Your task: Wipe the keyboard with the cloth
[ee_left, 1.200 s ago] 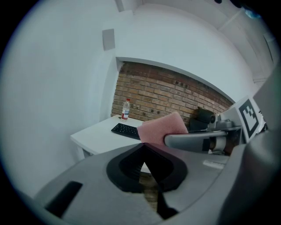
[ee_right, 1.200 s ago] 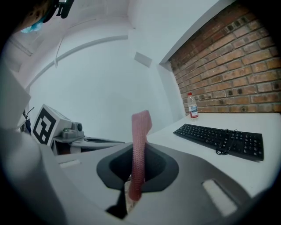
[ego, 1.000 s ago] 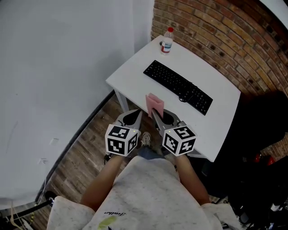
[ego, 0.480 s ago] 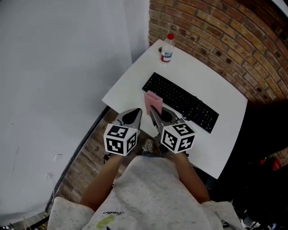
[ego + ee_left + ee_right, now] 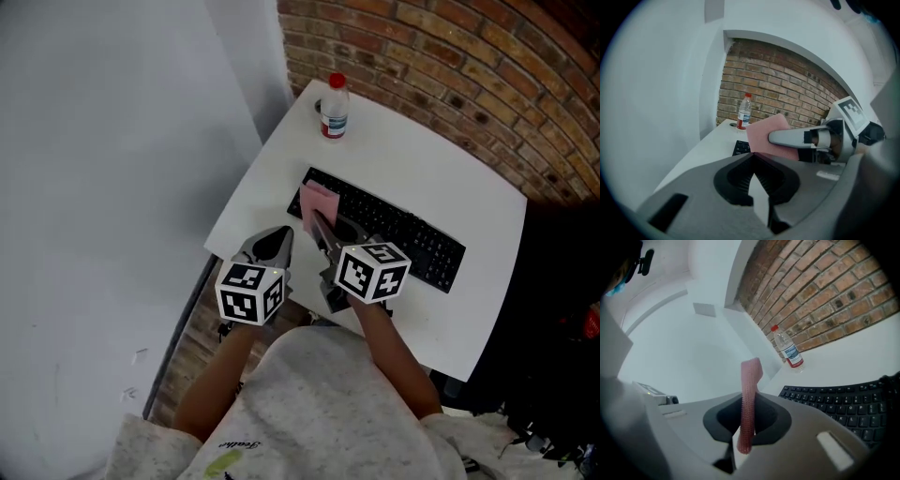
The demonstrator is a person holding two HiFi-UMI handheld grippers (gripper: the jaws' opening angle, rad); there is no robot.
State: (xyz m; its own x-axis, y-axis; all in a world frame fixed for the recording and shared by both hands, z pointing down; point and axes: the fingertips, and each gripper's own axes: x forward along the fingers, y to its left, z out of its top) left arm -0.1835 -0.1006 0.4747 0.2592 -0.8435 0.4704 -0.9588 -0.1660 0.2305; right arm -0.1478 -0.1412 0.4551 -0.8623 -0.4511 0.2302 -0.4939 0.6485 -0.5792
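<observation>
From high overhead, the white table (image 5: 441, 169) is looked down on steeply by the head view, with the left gripper (image 5: 273, 246) and right gripper (image 5: 317, 223) caught just below centre. The left gripper view is set low, close behind its own jaws, and faced along the table toward the brick wall (image 5: 787, 79). The right gripper view is tilted, and the keyboard (image 5: 843, 404) is skimmed at close range. The bottle (image 5: 333, 106), keyboard and cloth (image 5: 320, 199) are shared by all three.
</observation>
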